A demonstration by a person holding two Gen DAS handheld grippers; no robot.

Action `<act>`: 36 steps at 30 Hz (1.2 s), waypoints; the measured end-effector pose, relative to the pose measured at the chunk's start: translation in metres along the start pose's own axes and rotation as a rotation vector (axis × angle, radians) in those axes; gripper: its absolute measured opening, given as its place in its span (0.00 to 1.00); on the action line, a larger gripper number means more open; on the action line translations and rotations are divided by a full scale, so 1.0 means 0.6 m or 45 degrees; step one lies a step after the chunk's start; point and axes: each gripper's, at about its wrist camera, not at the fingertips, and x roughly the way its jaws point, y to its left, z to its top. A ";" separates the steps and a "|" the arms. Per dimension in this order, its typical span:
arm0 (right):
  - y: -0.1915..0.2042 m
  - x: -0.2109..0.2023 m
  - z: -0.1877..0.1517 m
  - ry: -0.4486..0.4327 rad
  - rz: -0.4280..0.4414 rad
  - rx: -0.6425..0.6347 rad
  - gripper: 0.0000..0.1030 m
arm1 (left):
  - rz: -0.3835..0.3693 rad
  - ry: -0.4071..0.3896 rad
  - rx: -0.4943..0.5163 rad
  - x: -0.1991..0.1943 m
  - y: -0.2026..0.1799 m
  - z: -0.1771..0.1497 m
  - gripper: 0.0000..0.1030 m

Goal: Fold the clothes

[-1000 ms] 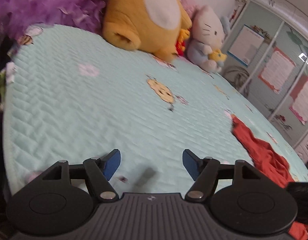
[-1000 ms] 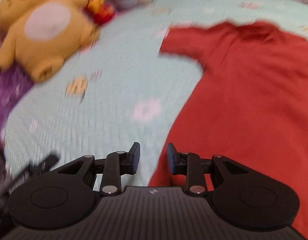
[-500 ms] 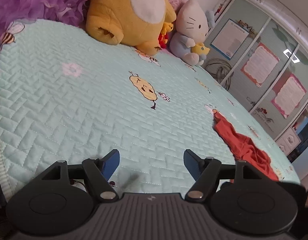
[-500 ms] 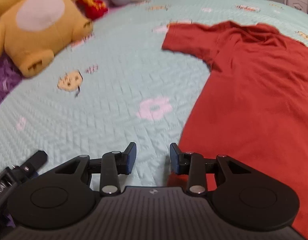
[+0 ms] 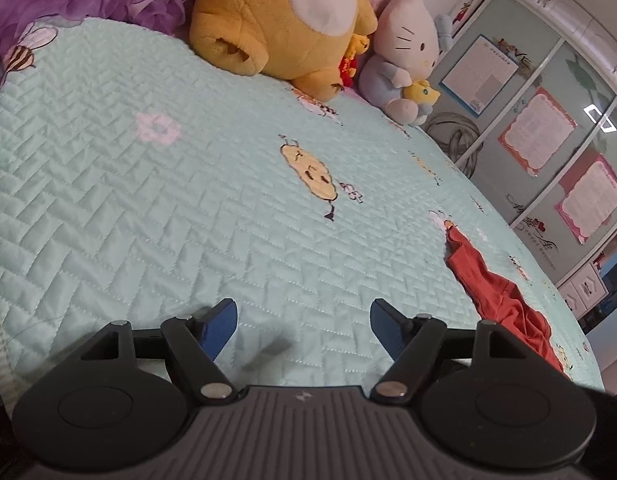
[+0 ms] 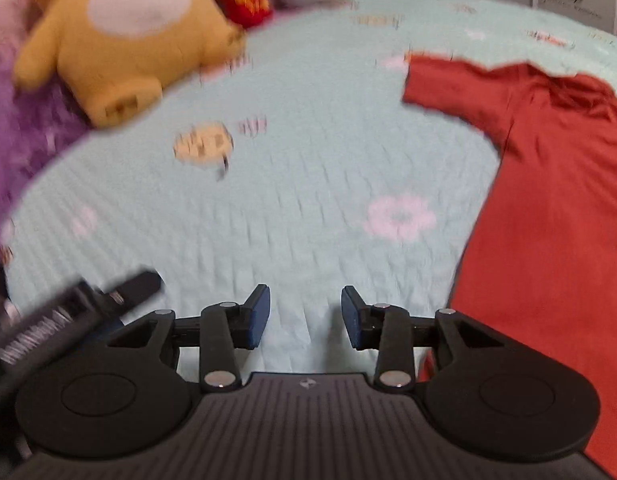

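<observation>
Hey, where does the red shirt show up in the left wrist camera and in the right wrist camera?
Left wrist view: the red shirt is a narrow strip at the lower right, on the quilt.
Right wrist view: the red shirt fills the right side, lying spread out with a sleeve pointing left.
Shared landmark: the yellow plush toy at the top.

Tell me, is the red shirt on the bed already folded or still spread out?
Spread out. The red shirt lies flat on the quilt, its sleeve extended sideways.
</observation>
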 end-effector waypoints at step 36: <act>-0.199 -0.092 -0.133 0.031 0.356 0.405 0.44 | -0.113 0.019 0.367 -0.023 -0.090 -0.106 0.73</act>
